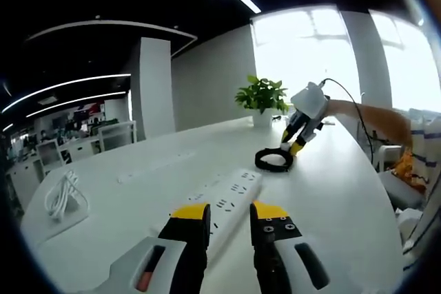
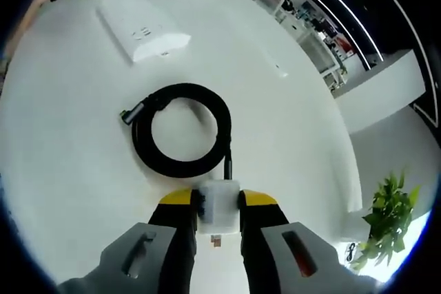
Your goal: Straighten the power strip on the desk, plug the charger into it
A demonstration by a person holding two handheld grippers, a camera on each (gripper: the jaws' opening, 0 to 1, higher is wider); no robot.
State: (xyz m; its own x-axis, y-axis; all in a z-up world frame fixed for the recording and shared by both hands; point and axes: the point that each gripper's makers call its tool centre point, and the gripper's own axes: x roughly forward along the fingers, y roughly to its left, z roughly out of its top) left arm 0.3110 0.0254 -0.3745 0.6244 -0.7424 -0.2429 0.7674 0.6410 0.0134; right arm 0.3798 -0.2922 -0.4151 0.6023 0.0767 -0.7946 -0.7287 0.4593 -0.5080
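Right gripper view: right tool (image 2: 219, 206) pinches boxy white charger (image 2: 219, 210), glossy black cable (image 2: 182, 129) coiled.

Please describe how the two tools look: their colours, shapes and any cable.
Each tool has two black jaws with yellow tips on a grey body with dark slots; the left tool and the right tool have an orange slot mark. The left gripper view shows the right tool with a white housing and a thin dark cable.

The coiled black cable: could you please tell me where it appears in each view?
Left gripper view: the coiled black cable lies right of centre on the desk, beyond the power strip, beneath the right tool.
Right gripper view: at centre, just beyond the white charger gripped by that tool.
Shared landmark: the power strip.
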